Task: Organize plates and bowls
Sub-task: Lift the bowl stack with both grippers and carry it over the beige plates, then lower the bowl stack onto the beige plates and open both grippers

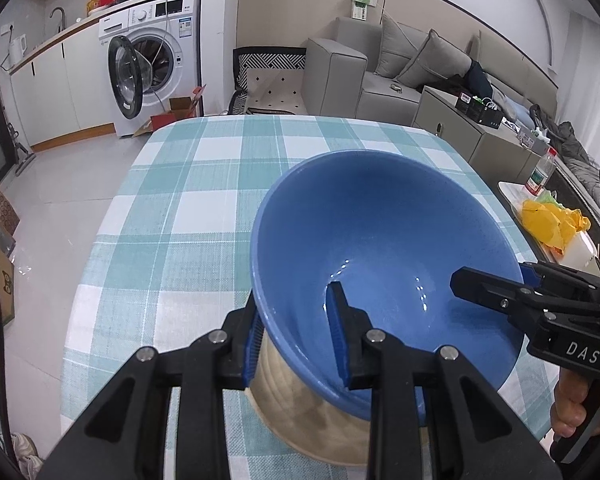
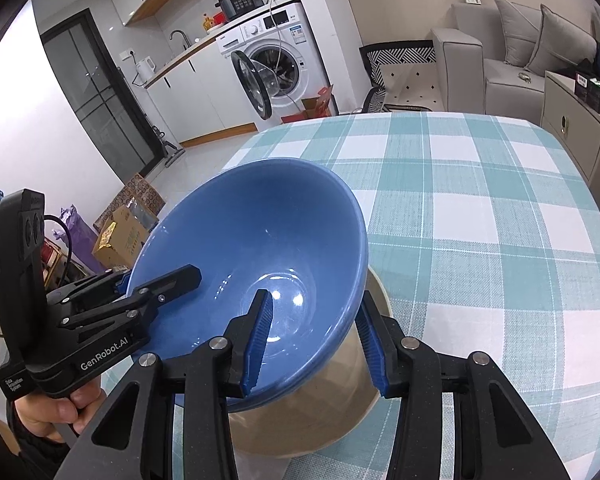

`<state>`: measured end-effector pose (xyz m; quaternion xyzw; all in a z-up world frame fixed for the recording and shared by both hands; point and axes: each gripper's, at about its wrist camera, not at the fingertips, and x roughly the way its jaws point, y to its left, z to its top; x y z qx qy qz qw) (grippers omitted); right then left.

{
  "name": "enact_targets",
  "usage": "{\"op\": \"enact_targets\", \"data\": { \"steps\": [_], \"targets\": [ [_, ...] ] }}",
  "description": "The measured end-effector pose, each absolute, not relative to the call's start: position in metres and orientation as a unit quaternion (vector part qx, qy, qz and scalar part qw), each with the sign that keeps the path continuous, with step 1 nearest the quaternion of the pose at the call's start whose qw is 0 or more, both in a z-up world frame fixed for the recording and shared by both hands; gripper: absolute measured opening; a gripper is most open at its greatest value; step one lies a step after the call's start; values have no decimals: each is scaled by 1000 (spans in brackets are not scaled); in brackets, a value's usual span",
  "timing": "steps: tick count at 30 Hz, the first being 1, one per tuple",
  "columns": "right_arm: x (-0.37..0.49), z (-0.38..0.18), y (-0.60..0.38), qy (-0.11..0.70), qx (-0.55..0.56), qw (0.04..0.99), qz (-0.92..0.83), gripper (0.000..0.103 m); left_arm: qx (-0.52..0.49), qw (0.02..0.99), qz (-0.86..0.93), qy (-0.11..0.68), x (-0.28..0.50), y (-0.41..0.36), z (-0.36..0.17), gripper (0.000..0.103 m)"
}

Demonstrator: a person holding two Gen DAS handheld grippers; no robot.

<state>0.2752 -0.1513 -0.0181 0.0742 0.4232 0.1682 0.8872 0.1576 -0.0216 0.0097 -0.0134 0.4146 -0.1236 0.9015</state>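
1. While both of my grippers straddle its rim, the blue bowl (image 1: 384, 256) sits tilted in a beige bowl (image 1: 312, 412) on the checked tablecloth (image 1: 172, 208).
2. My left gripper (image 1: 296, 344) clamps the blue bowl's near wall; my right gripper (image 2: 316, 344) grips the opposite rim, one finger inside, one outside.
3. I judge the bowl glazed, stiff, slippery, breakable and fairly heavy: rim holds suit it.
4. Its mouth faces up and away from me; being round, it has no long axis.
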Motion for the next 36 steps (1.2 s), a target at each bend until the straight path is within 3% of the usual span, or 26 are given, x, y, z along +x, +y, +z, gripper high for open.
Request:
{"op": "enact_targets", "data": {
  "steps": [32,36],
  "targets": [
    [281,-20,-156,418,75,889,172,44,-10,909,-122,399,167,-22,7,30],
    [282,-21,-157,417,76,889,174,44,-8,909,-125,399,167,-22,7,34]
  ]
}}
